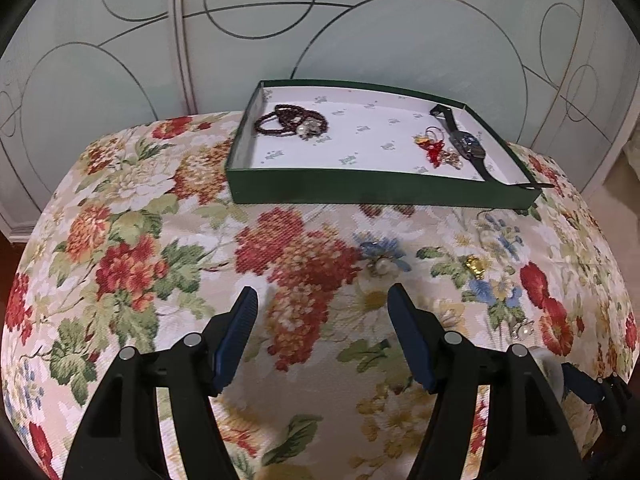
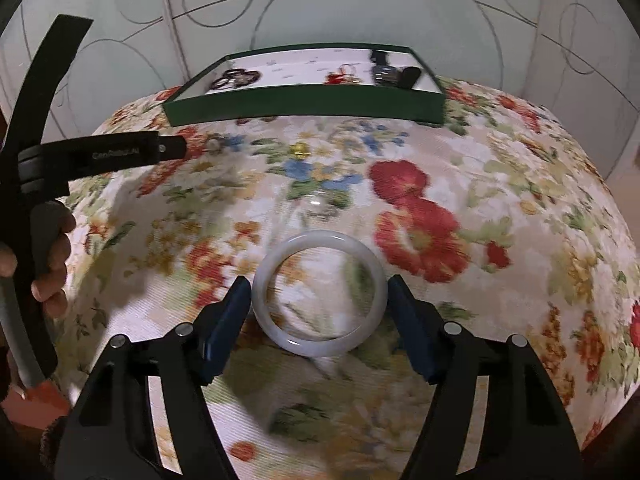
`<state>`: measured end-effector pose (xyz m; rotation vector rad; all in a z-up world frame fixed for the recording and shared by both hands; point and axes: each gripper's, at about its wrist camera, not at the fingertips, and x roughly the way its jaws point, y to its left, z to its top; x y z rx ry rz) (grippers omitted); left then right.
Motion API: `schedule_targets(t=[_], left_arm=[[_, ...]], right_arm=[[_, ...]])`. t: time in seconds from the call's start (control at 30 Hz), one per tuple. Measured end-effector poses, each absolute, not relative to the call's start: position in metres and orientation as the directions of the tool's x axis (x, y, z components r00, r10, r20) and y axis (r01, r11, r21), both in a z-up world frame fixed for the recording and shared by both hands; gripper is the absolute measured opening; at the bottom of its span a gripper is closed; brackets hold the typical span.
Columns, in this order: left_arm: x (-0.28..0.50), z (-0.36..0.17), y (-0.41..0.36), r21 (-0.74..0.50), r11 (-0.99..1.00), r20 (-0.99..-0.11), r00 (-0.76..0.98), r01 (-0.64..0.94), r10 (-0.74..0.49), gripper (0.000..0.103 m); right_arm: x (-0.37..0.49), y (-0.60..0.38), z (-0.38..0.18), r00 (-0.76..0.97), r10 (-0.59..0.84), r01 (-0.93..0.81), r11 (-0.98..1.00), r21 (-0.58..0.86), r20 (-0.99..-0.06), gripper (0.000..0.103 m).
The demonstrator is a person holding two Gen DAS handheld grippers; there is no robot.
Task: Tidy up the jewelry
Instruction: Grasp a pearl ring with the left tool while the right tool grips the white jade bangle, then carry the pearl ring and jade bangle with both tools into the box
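A white jade bangle point(image 2: 280, 340) lies flat on the flowered cloth point(image 2: 480, 184), between the blue pads of my right gripper point(image 2: 319, 280). Both pads touch its outer sides, so the gripper is shut on it. My left gripper point(image 1: 323, 292) hovers open over the cloth point(image 1: 160, 208) with nothing between its fingers. Just beyond it lies a pearl earring point(image 1: 382, 266). A gold piece point(image 1: 476, 266) and another pearl piece point(image 1: 524, 332) lie further right. The green tray point(image 1: 360, 192) at the back holds a dark bead necklace point(image 1: 292, 122), a black watch point(image 1: 466, 142) and a red charm point(image 1: 434, 148).
The cloth covers a rounded table that falls away at its edges. Pale panels with circle lines stand behind the tray point(image 2: 304, 110). In the right wrist view a hand point(image 2: 52, 256) holds the left tool at the left edge. A small clear piece point(image 2: 318, 204) lies beyond the bangle.
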<state>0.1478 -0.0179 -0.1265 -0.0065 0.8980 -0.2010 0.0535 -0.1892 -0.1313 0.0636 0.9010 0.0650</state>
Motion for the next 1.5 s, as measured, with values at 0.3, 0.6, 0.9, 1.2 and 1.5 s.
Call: schedule_targets(t=[0.3, 0.6, 0.9, 1.2, 1.5], left_arm=[[0.165, -0.134, -0.041, -0.122, 0.968, -0.773, 0.591, 0.220, -0.232, 0.067], [0.172, -0.143, -0.042, -0.075, 0.977, -0.766, 0.616, 0.201, -0.185, 0.027], [0.171, -0.141, -0.040, -0.047, 0.979, -0.764, 0.624, 0.198, -0.163, 0.024], [0.167, -0.125, -0.035, -0.039, 0.980, -0.747, 0.646, 0.195, -0.158, 0.024], [0.170, -0.107, -0.030, -0.036, 0.981, -0.729, 0.667, 0.193, -0.157, 0.024]], right_arm=[[0.050, -0.228, -0.131, 0.623, 0.038, 0.065, 0.993, 0.100, -0.782, 0.070], [0.051, -0.232, -0.131, 0.632, 0.040, 0.070, 0.992, 0.109, -0.774, 0.070], [0.052, -0.234, -0.131, 0.637, 0.051, 0.080, 0.988, 0.131, -0.769, 0.070], [0.053, -0.231, -0.121, 0.655, 0.053, 0.077, 0.988, 0.137, -0.754, 0.070], [0.066, -0.225, -0.092, 0.700, 0.057, 0.055, 0.990, 0.133, -0.711, 0.070]])
